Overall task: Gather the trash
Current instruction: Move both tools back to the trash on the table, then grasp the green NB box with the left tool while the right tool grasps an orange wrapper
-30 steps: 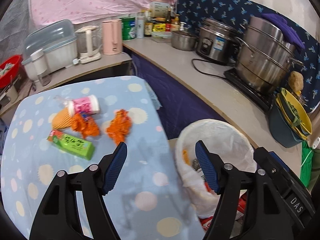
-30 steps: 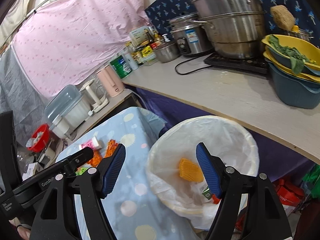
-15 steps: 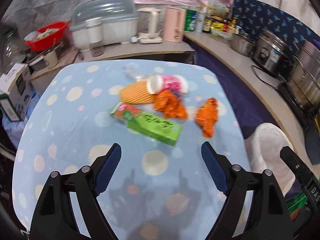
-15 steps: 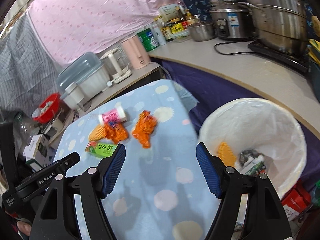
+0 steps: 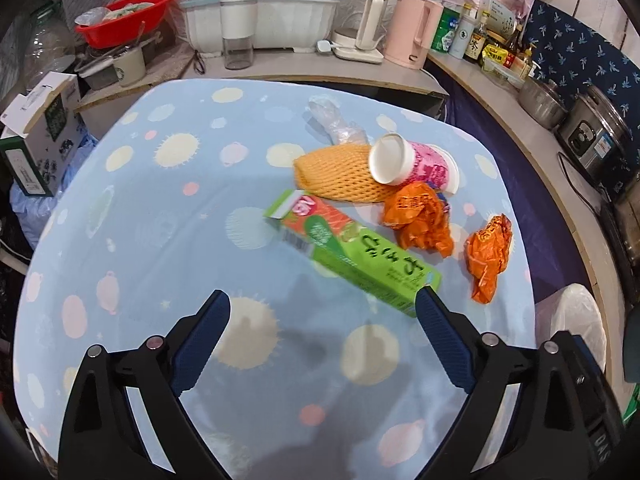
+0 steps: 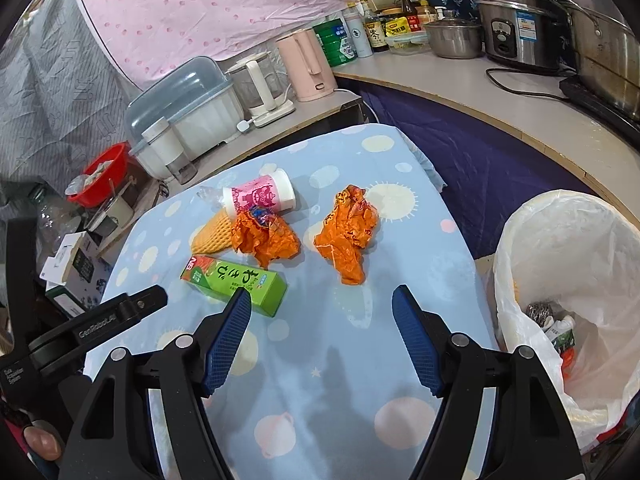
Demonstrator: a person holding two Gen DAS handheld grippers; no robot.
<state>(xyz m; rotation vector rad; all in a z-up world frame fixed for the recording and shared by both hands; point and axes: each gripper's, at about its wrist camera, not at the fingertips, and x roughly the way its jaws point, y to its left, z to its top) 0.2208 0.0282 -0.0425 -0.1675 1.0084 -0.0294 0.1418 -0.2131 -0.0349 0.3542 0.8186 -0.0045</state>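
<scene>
While both grippers hang over the table [image 5: 132, 248], I hold nothing in either one. My left gripper [image 5: 322, 304] has its jaws spread wide, empty, above bare cloth; the near end of the green box [image 5: 360, 256] sits just beside its right fingertip [image 5: 430, 306]. My right gripper [image 6: 322, 300] is likewise wide open and empty, its left fingertip [image 6: 240, 304] overlapping the green box [image 6: 236, 282] in view; I cannot tell whether it touches.

Trash on the table, clustered toward the far side:
- green box, lying flat, angled across the cloth.
- orange foam net [image 5: 340, 178], beyond the box, lying on its side.
- pink paper cup [image 5: 416, 162], tipped over, resting against the net.
- crumpled orange wrapper [image 5: 420, 220], just beside cup and net, touching or nearly so.
- second orange wrapper [image 5: 488, 252], apart from the rest, nearest the table's right edge; in the right wrist view it [image 6: 350, 234] lies ahead of my open jaws.
- clear plastic scrap [image 5: 334, 120], behind the net.

Bin [image 6: 568, 240] with white liner stands off the table's right edge, low. Some scraps lie inside it.
</scene>
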